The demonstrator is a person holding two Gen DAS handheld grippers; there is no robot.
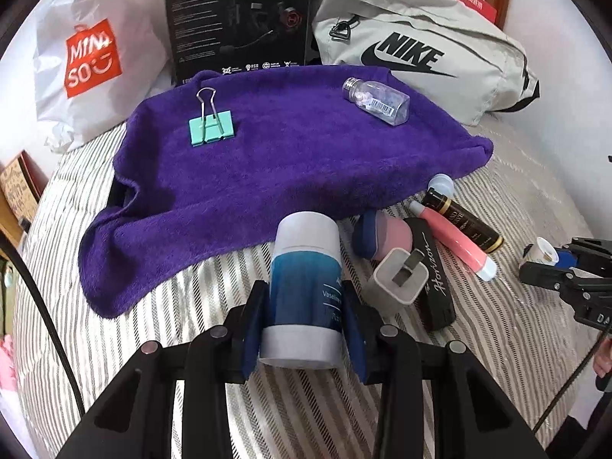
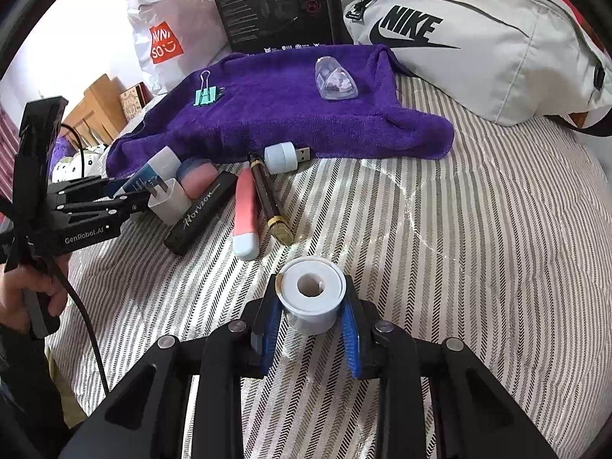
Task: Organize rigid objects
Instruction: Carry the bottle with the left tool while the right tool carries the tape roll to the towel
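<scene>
My left gripper [image 1: 305, 306] is shut on a blue and white Vaseline stick [image 1: 304, 287], held above the striped bed just short of the purple towel [image 1: 267, 160]. My right gripper [image 2: 311, 310] is shut on a white tape roll [image 2: 310, 298] over the bed. On the towel lie a mint binder clip [image 1: 210, 128] and a clear small bottle [image 1: 376, 101]. Beside the towel lie a white charger plug [image 1: 399, 281], a black Horizon case [image 1: 434, 275], a pink tube [image 1: 453, 241], a dark gold-capped tube [image 1: 463, 220] and a pink and blue pad [image 1: 382, 239].
A Miniso bag [image 1: 88, 65], a black headset box [image 1: 237, 19] and a grey Nike bag [image 1: 417, 57] stand behind the towel. A white USB light [image 2: 283, 158] lies at the towel's edge. The striped bedcover [image 2: 478, 248] stretches to the right.
</scene>
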